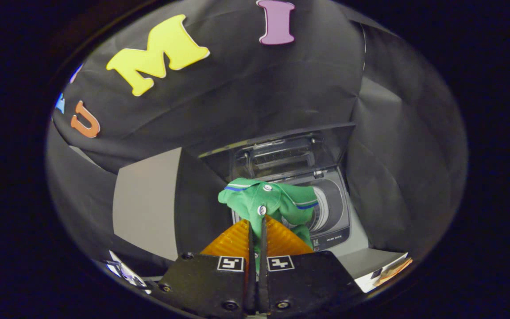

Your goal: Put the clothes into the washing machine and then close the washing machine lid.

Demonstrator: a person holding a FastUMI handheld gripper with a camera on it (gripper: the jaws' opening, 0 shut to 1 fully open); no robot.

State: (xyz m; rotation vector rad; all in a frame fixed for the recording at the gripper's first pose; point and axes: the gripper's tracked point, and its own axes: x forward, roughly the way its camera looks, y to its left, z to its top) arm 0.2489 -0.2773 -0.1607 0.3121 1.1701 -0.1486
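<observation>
A green shirt point(281, 204) with blue-and-white trim and white buttons hangs bunched from my gripper point(258, 218), which is shut on its cloth, both fingers pressing it. Beyond and below the shirt stands the washing machine point(332, 221), grey-topped, its round drum opening partly hidden behind the shirt. The machine's dark see-through lid point(290, 150) stands raised at the back. The shirt is held in the air above the front-left part of the drum opening.
Black cloth walls close in behind and to the right of the machine. A pale grey panel point(146, 199) stands to the left of it. Papers and small items point(388, 270) lie low on the right, and more point(124, 270) low on the left.
</observation>
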